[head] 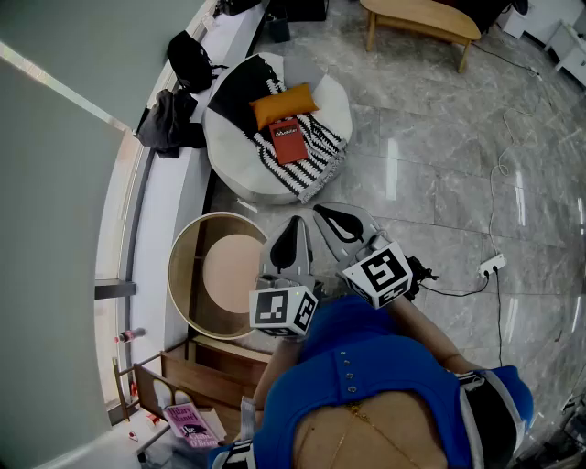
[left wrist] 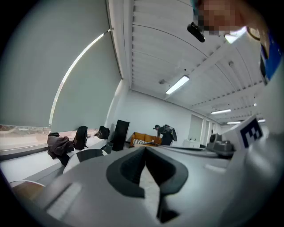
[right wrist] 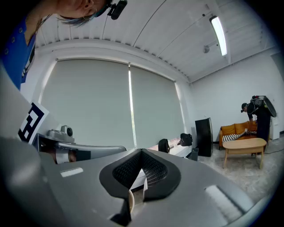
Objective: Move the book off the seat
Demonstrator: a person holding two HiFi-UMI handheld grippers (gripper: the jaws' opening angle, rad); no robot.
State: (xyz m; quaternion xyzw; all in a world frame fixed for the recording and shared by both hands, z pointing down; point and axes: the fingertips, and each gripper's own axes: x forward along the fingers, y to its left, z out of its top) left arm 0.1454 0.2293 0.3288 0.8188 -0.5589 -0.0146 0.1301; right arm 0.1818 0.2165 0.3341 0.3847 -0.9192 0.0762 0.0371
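Observation:
A red book (head: 289, 140) lies on a round white seat (head: 333, 103), on a black-and-white striped blanket (head: 316, 156) just in front of an orange cushion (head: 283, 103). Both grippers are held close to the person's chest, well short of the seat and pointing toward it. My left gripper (head: 295, 229) is shut and empty. Just to its right, my right gripper (head: 334, 218) is also shut and empty. In the left gripper view the left gripper (left wrist: 145, 150) has its jaws together. In the right gripper view the right gripper (right wrist: 142, 153) looks the same.
A round wooden tub-like table (head: 220, 273) stands left of the grippers. Black bags (head: 188, 59) lie on the window ledge. A wooden bench table (head: 421, 16) is at the far side. A power strip (head: 492, 267) with its cable lies on the marble floor. A low wooden shelf (head: 197, 380) stands at lower left.

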